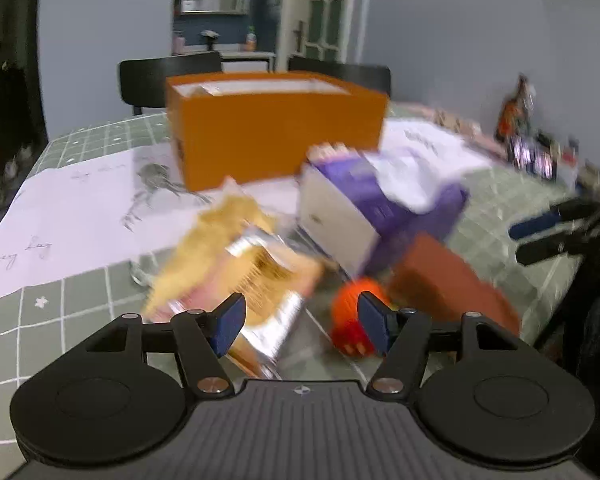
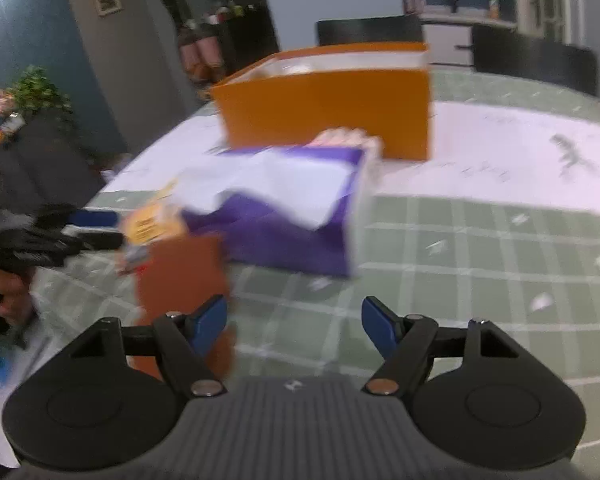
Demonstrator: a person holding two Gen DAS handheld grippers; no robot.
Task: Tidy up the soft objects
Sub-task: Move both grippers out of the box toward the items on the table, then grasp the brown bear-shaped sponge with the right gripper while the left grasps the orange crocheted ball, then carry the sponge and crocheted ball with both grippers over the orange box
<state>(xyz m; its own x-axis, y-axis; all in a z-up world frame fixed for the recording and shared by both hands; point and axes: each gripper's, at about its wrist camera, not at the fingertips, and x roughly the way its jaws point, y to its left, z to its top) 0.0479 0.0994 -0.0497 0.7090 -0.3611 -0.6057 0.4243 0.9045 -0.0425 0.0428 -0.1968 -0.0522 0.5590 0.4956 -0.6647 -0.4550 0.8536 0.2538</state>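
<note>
Both grippers, left [image 1: 302,322] and right [image 2: 294,326], gape empty over the clutter; that crinkly snack bag [image 1: 236,268] looks light and slippery, so pinch its sealed edge.

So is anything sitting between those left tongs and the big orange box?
Yes. A yellow snack bag and a purple tissue box lie on the table between the open left tongs and the orange box.
</note>
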